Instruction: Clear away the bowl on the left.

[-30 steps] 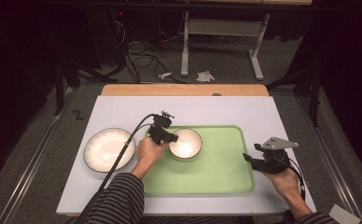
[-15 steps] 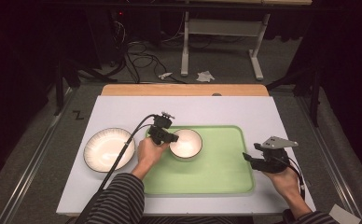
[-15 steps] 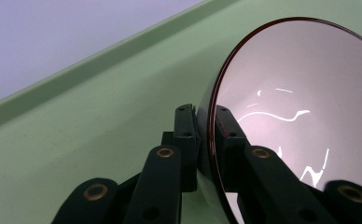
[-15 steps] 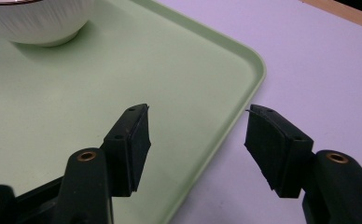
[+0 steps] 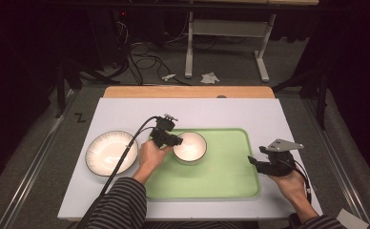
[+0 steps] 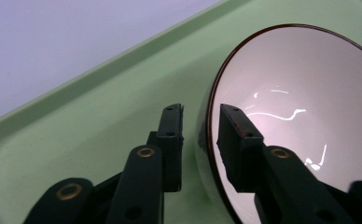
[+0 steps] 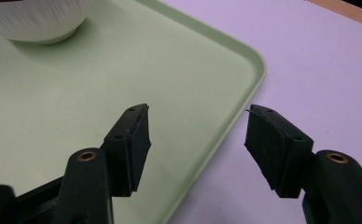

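The left gripper [image 6: 200, 135] straddles the rim of the small bowl [image 6: 300, 107]: one jaw stands outside the wall, the other inside, and they have just been opening, so a gap shows on the outer side and the pads no longer pinch the rim. The bowl sits on the green tray [image 5: 221, 167], near its far left corner. The right gripper [image 7: 198, 144], jaws spread apart with nothing between them, hovers over the tray's right edge. A larger bowl [image 5: 111, 152] rests on the white table [image 5: 126, 112] left of the tray.
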{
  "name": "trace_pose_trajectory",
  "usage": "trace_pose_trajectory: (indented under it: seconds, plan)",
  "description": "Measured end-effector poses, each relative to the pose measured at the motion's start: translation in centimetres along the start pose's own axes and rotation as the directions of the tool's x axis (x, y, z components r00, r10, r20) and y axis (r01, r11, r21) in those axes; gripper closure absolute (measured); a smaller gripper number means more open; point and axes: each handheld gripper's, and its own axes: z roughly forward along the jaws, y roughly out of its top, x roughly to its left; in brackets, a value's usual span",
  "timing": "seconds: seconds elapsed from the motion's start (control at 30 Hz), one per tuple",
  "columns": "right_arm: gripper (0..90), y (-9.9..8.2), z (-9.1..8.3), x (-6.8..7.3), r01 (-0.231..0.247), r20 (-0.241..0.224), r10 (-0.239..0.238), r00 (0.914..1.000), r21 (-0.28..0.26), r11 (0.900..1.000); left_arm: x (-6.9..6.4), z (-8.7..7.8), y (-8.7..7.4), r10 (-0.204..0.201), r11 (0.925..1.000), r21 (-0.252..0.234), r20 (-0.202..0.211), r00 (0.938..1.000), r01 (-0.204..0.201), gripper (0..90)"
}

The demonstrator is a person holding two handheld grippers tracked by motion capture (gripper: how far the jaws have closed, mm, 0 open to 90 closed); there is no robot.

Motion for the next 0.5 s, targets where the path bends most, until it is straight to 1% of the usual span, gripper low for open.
trace_pose_trajectory:
  seconds: [0.1, 0.17, 0.2, 0.23, 0.27, 0.33, 0.4, 0.43, 0.5]
  plan:
    - [41.4, 0.1, 0.1, 0.0, -0.008, -0.001, 0.008, 1.0, 0.0, 1.0, 0.0, -0.4, 0.1, 0.007, 0.9999, -0.008, -0.002, 1.0, -0.007, 67.5]
    - [41.4, 0.1, 0.0, 0.1, -0.001, 0.001, 0.001, 1.0, 0.005, 1.0, -0.1, -0.7, -0.1, 0.02, 0.9998, 0.002, -0.004, 0.9998, -0.02, 67.1]
    - [41.4, 0.0, -0.1, 0.2, 0.009, 0.003, -0.009, 1.0, -0.002, 1.0, -0.3, -0.9, -0.2, 0.021, 0.9998, 0.008, -0.008, 0.9998, -0.02, 69.1]
    - [41.4, 0.0, -0.2, 0.2, 0.01, 0.004, -0.01, 0.9999, -0.003, 0.9999, -0.3, -0.9, -0.2, 0.021, 0.9998, 0.008, -0.008, 0.9998, -0.02, 72.5]
    - [41.4, 0.0, -0.2, 0.1, 0.008, 0.003, -0.008, 1.0, -0.003, 1.0, -0.5, -1.1, -0.2, 0.027, 0.9996, 0.007, -0.006, 0.9996, -0.026, 75.2]
    - [41.2, 0.0, -0.1, 0.1, 0.0, 0.0, 0.0, 1.0, 0.002, 1.0, -0.5, -1.0, -0.3, 0.023, 0.9997, 0.005, -0.01, 0.9997, -0.023, 78.8]
    - [41.2, 0.0, 0.0, 0.1, -0.001, -0.004, 0.001, 1.0, 0.006, 1.0, -0.5, -1.0, -0.3, 0.028, 0.9996, 0.008, -0.011, 0.9995, -0.028, 79.7]
    - [41.1, 0.0, 0.1, 0.1, 0.001, -0.01, -0.001, 1.0, 0.012, 0.9999, -0.5, -0.9, -0.3, 0.021, 0.9998, 0.001, -0.011, 0.9997, -0.021, 79.9]
    - [41.0, 0.0, 0.2, 0.3, 0.003, -0.018, -0.003, 0.9998, 0.024, 0.9997, -0.6, -0.8, -0.3, 0.035, 0.9994, -0.006, -0.011, 0.9993, -0.035, 80.9]
